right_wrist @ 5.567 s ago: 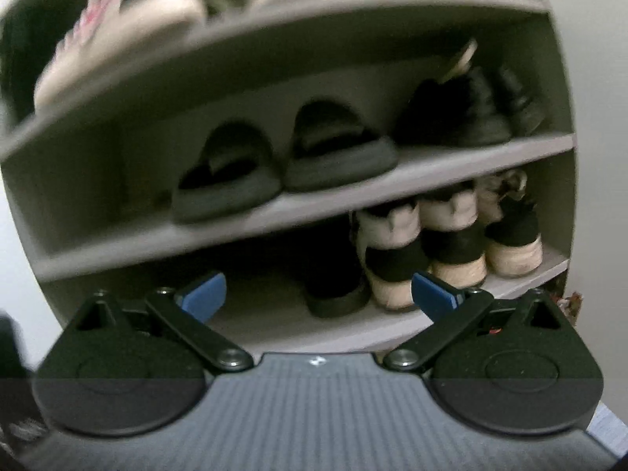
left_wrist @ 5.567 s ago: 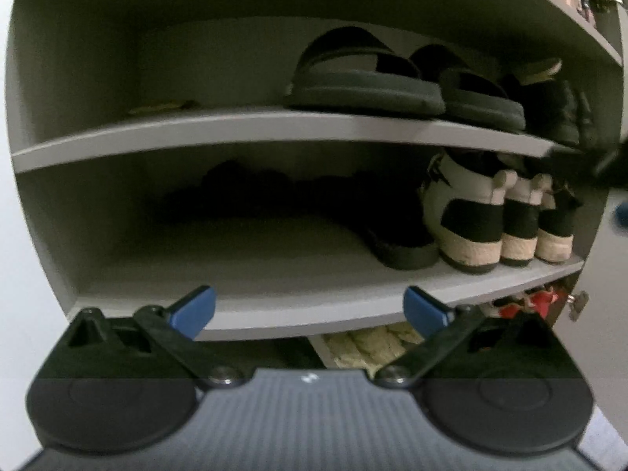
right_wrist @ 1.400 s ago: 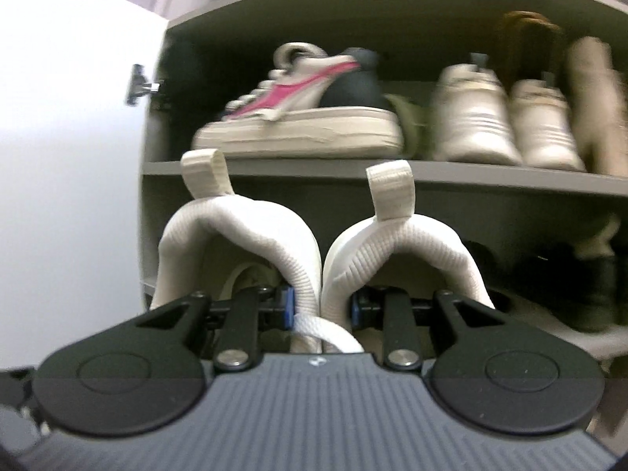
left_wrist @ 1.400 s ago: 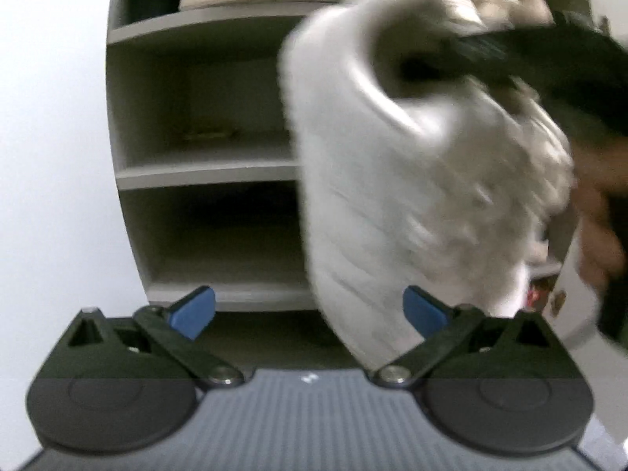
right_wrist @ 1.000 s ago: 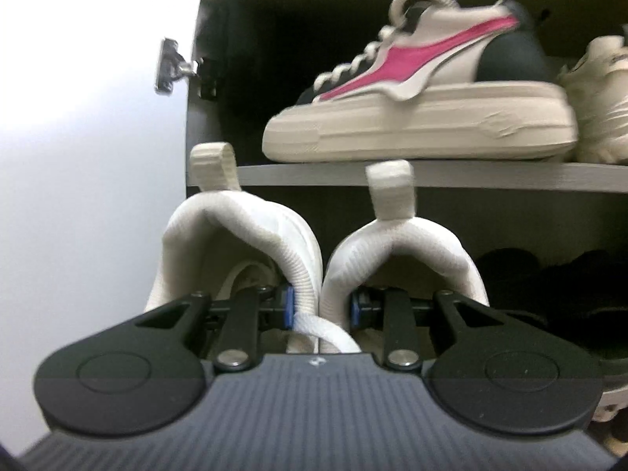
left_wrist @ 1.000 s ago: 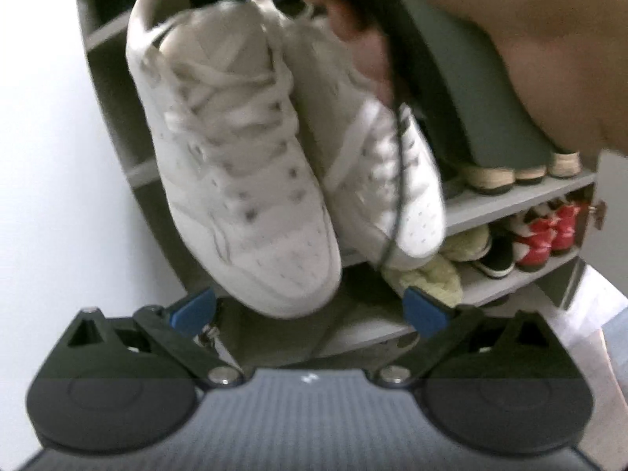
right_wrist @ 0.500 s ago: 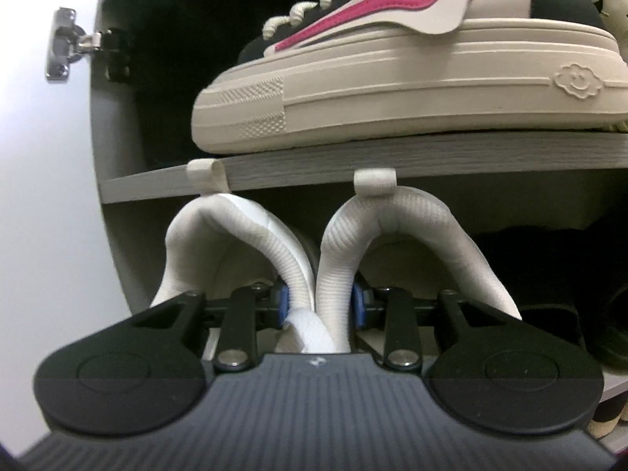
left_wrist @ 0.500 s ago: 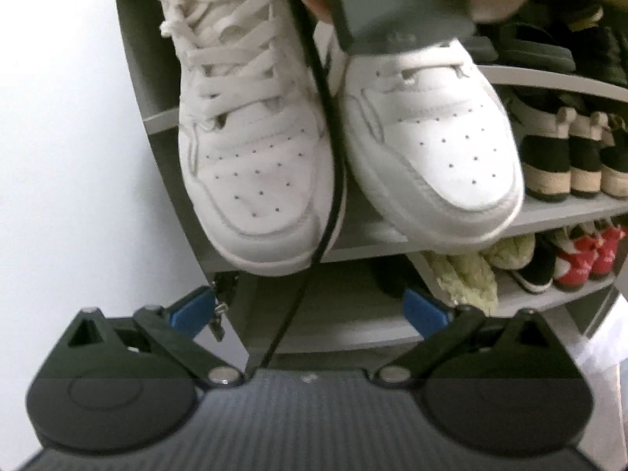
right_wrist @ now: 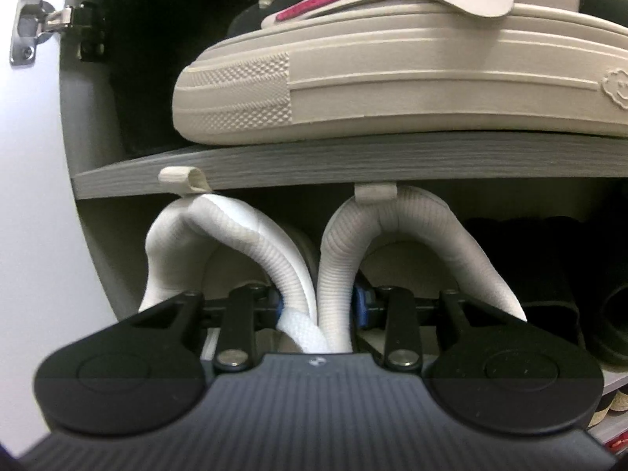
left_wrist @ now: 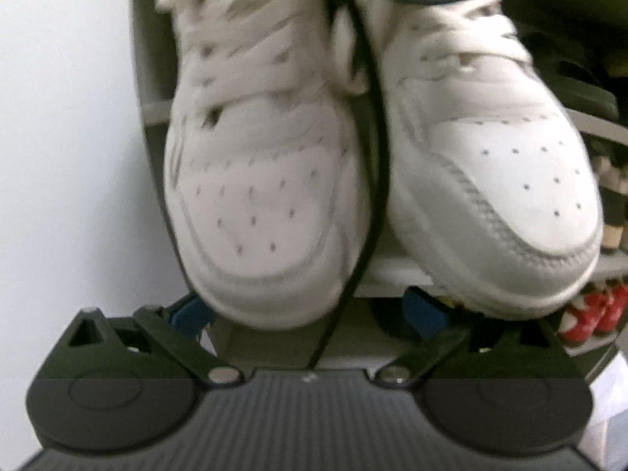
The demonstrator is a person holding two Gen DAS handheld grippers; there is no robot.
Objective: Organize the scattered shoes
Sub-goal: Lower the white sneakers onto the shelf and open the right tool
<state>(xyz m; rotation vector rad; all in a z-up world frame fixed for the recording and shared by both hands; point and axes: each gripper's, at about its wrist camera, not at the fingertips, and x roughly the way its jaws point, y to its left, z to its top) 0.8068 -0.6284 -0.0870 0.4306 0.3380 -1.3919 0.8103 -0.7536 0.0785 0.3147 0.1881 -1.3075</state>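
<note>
A pair of white sneakers (right_wrist: 396, 216) sits heel-first in my right gripper (right_wrist: 318, 306). Its jaws are opening, with the two inner collars between them and the blue pads (right_wrist: 362, 306) still touching. The heel tabs brush the front edge of a grey shelf (right_wrist: 353, 165). In the left wrist view the same sneakers (left_wrist: 259, 196) fill the frame toe-first, close above my left gripper (left_wrist: 306, 312). That gripper is open and holds nothing; the toes partly hide its pads. A black cable (left_wrist: 376, 117) hangs between the two shoes.
A cream sneaker with a pink stripe (right_wrist: 412, 78) stands on the shelf above. Black slides (right_wrist: 549, 267) lie right of the white pair. The white cabinet door (right_wrist: 23, 196) with its hinge (right_wrist: 35, 19) is at the left. Red shoes (left_wrist: 596, 310) sit on a lower shelf.
The right gripper has carried the white sneakers forward under the shelf with the pink-striped sneaker. In the left wrist view the toes have come closer and lower.
</note>
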